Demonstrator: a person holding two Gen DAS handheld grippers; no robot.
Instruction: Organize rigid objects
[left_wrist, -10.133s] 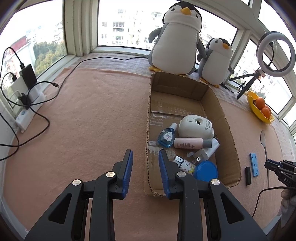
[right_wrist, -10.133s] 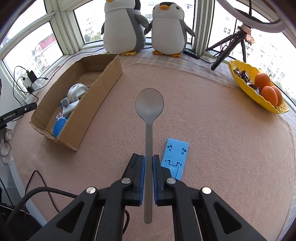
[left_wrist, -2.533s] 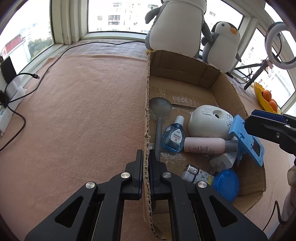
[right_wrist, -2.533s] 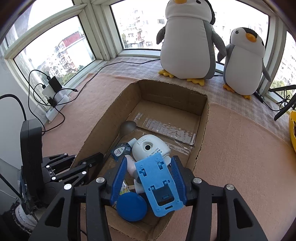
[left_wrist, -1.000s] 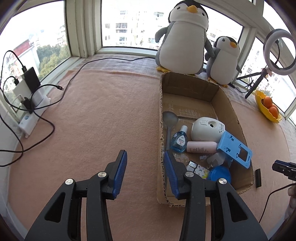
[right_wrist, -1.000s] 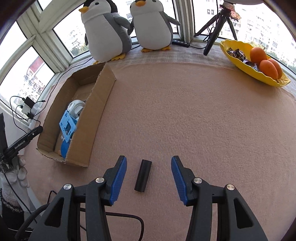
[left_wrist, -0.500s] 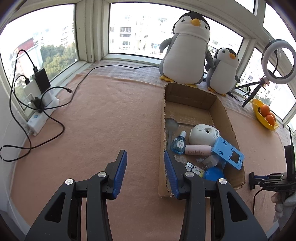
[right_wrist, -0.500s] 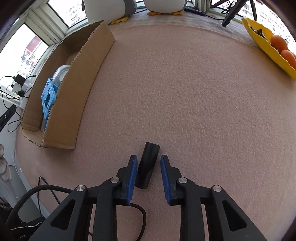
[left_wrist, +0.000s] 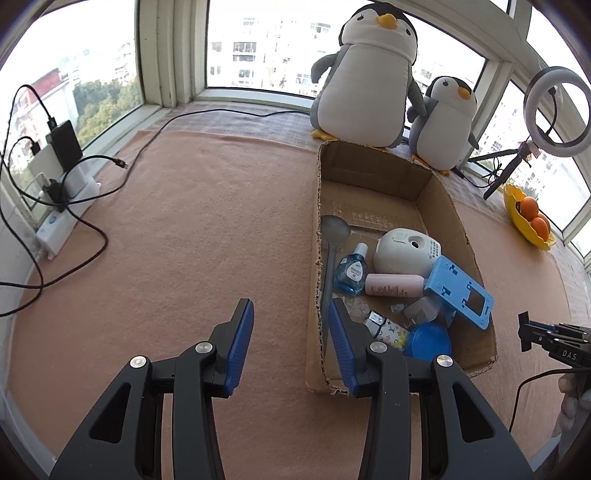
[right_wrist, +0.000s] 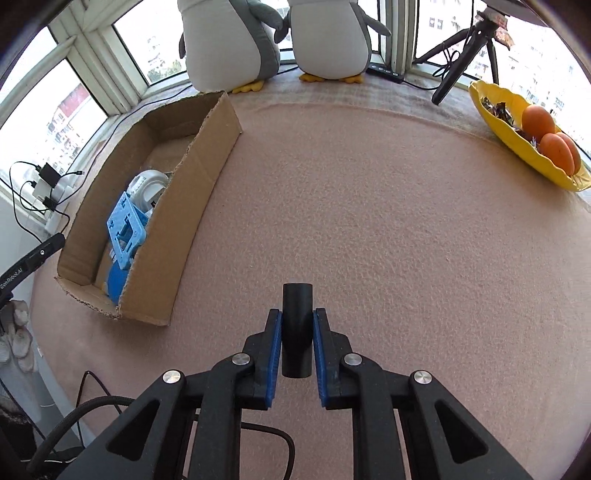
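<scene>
A short black cylinder (right_wrist: 297, 295) stands between the blue pads of my right gripper (right_wrist: 297, 314), low over the pink mat. The jaws are closing and the pads press its sides. Left of it is the cardboard box (right_wrist: 184, 221), where a blue plastic holder (right_wrist: 125, 229) leans inside. In the left wrist view the box (left_wrist: 316, 221) also holds a spoon (left_wrist: 334, 229), a blue bottle (left_wrist: 351, 269), a white device (left_wrist: 402, 251), a pink tube (left_wrist: 393, 286) and a blue lid (left_wrist: 426, 339). My left gripper (left_wrist: 290, 310) is open and empty at the box's near left corner.
Two plush penguins (left_wrist: 365, 85) stand behind the box. A yellow bowl with oranges (right_wrist: 535, 136) and a ring light on a tripod (left_wrist: 554, 110) are at the right. A power strip with cables (left_wrist: 62, 206) lies at the left edge. A black cable (right_wrist: 110, 402) trails below my right gripper.
My right gripper's jaws have come together on the black cylinder, which lay loose between them a second ago. The left gripper has stayed open and nearly still.
</scene>
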